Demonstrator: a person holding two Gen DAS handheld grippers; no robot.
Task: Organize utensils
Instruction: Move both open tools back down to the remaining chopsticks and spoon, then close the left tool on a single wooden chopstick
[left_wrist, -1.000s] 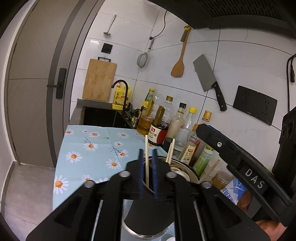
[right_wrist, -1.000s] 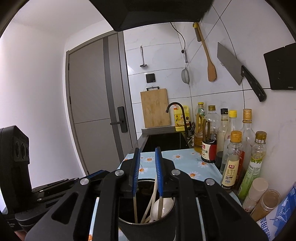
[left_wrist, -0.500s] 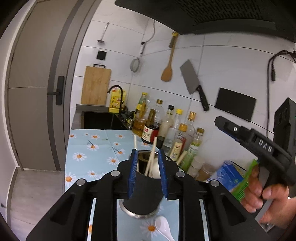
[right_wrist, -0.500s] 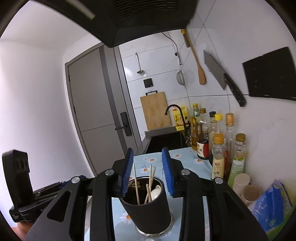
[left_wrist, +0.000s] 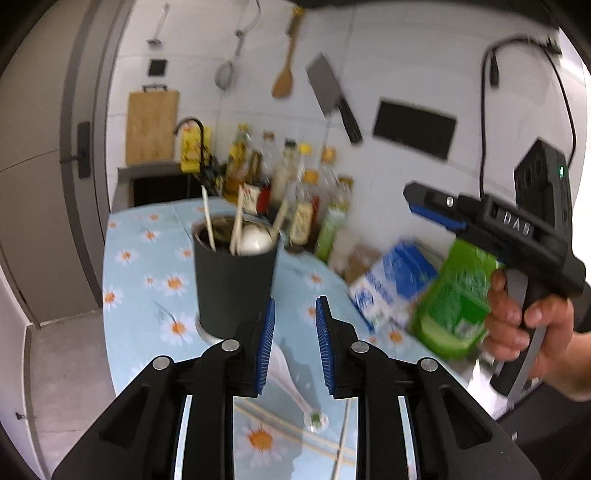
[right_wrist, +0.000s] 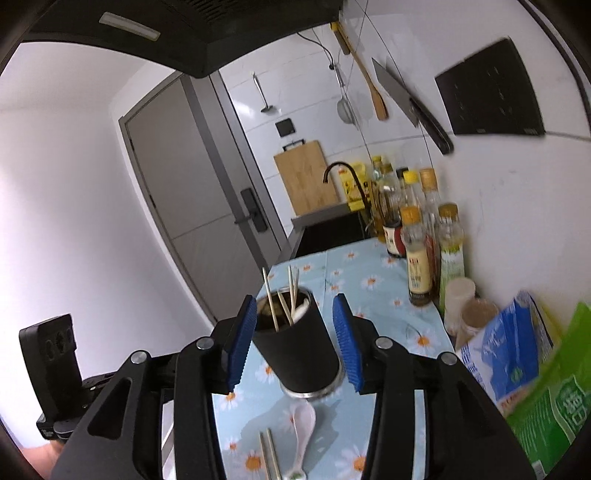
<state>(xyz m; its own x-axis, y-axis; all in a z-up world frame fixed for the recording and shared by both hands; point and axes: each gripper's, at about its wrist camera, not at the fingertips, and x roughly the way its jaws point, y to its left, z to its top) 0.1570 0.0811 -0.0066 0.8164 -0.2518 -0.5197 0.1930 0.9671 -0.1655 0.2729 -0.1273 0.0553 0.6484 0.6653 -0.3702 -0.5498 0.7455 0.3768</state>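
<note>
The black utensil holder (left_wrist: 236, 273) (right_wrist: 295, 350) stands on the daisy-print cloth with several chopsticks and a white spoon in it. A loose white spoon (right_wrist: 304, 435) (left_wrist: 291, 384) and a pair of chopsticks (right_wrist: 269, 454) lie on the cloth in front of it. My left gripper (left_wrist: 294, 343) hovers over that spoon, open and empty, just to the right of the holder's base. My right gripper (right_wrist: 295, 310) is opening; the holder shows between its blue pads (right_wrist: 242, 339), which do not press on it. From the left wrist view, a hand (left_wrist: 524, 325) holds the right gripper (left_wrist: 436, 210).
Sauce bottles (right_wrist: 417, 251) line the tiled wall on the right, with a blue carton (right_wrist: 498, 354) and a green pack (right_wrist: 546, 406) nearer. A sink with a black tap (right_wrist: 340, 173) lies beyond. The counter's left edge (left_wrist: 107, 295) drops to the floor by a grey door.
Both grippers have drawn back from over the holder, and their jaws have widened. The loose spoon and chopsticks on the cloth have come into view.
</note>
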